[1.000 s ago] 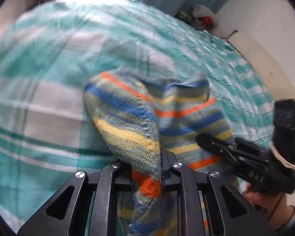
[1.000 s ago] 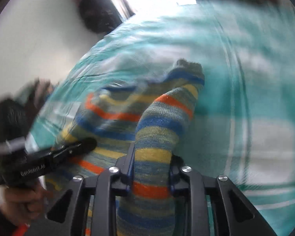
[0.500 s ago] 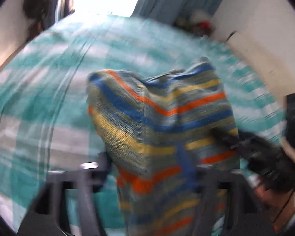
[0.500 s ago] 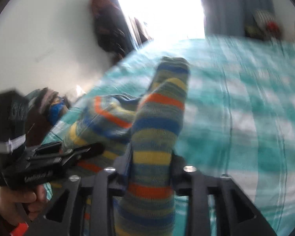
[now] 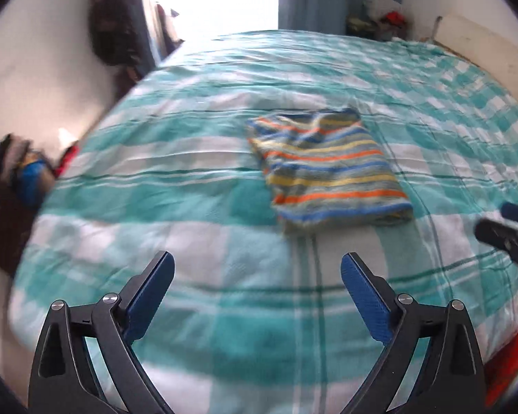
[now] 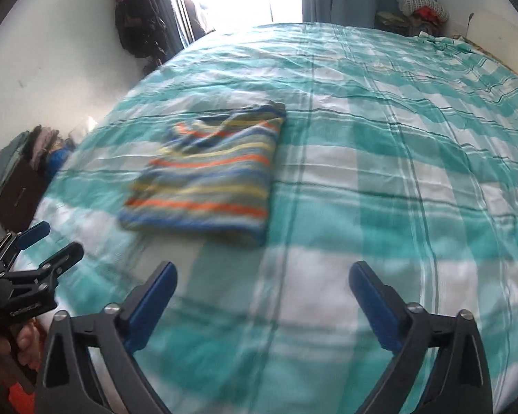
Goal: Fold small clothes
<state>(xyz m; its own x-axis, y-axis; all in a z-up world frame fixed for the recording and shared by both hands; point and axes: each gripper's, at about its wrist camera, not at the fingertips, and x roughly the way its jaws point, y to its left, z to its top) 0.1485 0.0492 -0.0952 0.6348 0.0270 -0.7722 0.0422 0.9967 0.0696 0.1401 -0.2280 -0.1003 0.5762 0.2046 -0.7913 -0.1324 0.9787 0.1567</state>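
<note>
The striped knit garment point(image 5: 331, 172) lies folded flat on the checked bedspread point(image 5: 190, 179), far from both grippers. It looks soft and light; I would take a near corner. My left gripper point(image 5: 257, 286) and right gripper point(image 6: 262, 293) have just been opening; both stand wide and empty.

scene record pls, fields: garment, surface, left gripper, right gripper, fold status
garment: striped knit garment, folded into a flat rectangle, lying free
surface: teal and white checked bedspread on a bed
left gripper: jaws just opened wide, nothing between them, short of the garment
right gripper: jaws just opened wide, nothing between them, short of the garment
fold status: looks folded and released; neither gripper touches it
background: clothes pile at the far corner
</note>
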